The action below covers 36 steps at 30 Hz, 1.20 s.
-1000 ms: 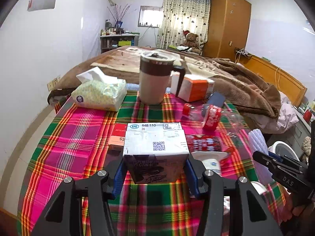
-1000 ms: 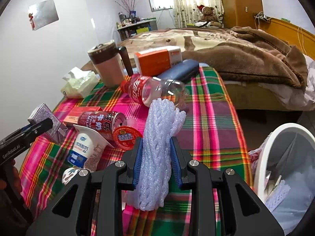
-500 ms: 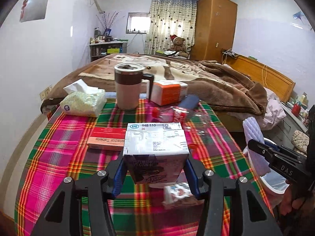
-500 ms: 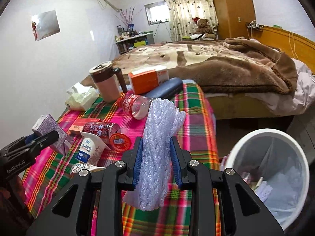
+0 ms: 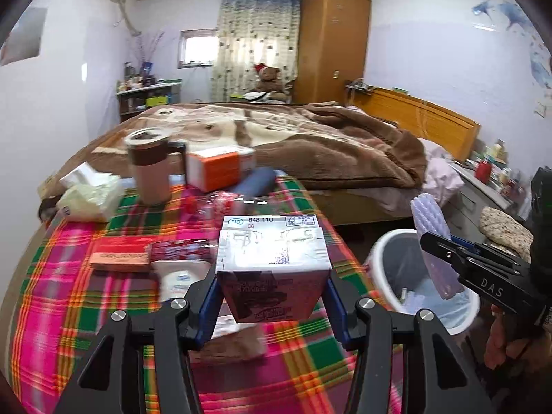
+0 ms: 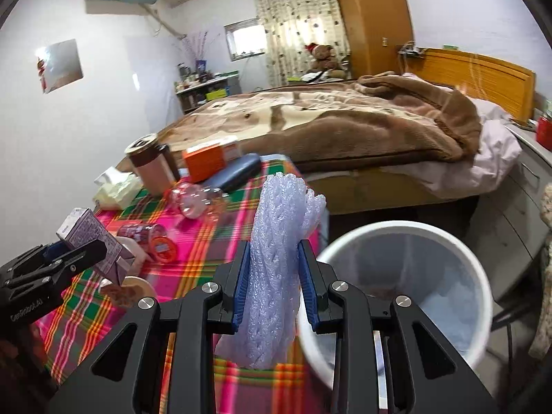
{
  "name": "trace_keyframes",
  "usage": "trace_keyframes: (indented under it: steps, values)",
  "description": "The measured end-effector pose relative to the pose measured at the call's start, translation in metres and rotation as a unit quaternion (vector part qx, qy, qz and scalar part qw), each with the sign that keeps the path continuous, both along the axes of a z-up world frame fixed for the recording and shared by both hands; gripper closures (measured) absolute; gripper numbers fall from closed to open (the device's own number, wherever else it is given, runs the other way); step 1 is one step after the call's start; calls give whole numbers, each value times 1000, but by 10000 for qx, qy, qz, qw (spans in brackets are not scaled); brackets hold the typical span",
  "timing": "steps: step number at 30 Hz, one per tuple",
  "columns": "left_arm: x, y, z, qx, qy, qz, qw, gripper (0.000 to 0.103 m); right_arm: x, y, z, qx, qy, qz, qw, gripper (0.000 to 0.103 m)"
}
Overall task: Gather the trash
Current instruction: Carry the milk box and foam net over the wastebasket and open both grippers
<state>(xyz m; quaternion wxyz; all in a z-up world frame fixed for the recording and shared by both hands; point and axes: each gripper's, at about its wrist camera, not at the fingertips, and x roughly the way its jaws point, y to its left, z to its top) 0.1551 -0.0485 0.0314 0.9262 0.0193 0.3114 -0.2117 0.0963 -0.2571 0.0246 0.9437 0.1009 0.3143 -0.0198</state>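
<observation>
left wrist: left tool grips milk carton.

Milk carton top reads "SIG", "848 110", "36". Right gripper body reads "DAS". Left gripper body print is too blurred to read surely.

Your left gripper: matt black plastic, blue ribbed pads, bright metal screws. Carton: coated paper, its top face glossy with glare. Your foam net: soft, bubbly, translucent lilac plastic. Bin: smooth white plastic, thin film liner. Tablecloth: woven plaid cloth. Blanket: fuzzy brown fleece. Headboard: varnished wood.
</observation>
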Motion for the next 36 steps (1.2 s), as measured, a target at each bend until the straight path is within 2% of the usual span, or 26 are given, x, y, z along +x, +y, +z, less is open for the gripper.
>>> trace_keyframes:
  steps: [12,23,31,36]
  values:
    - [-21,-80,5,-9,-76,-725,9973,50,-24,-51,4,-98,-65,-551,9984,74]
    - [-29,-148,-11,35,114,-1272,9918,50,-36,-84,-4,-277,46,-778,9966,74]
    - [-24,-190,-32,128,352,-1560,9870,50,-30,-103,-23,-212,381,-714,9965,74]
    - [-19,-204,-46,280,510,-1584,9856,49,-25,-109,-36,-193,620,-622,9959,73]
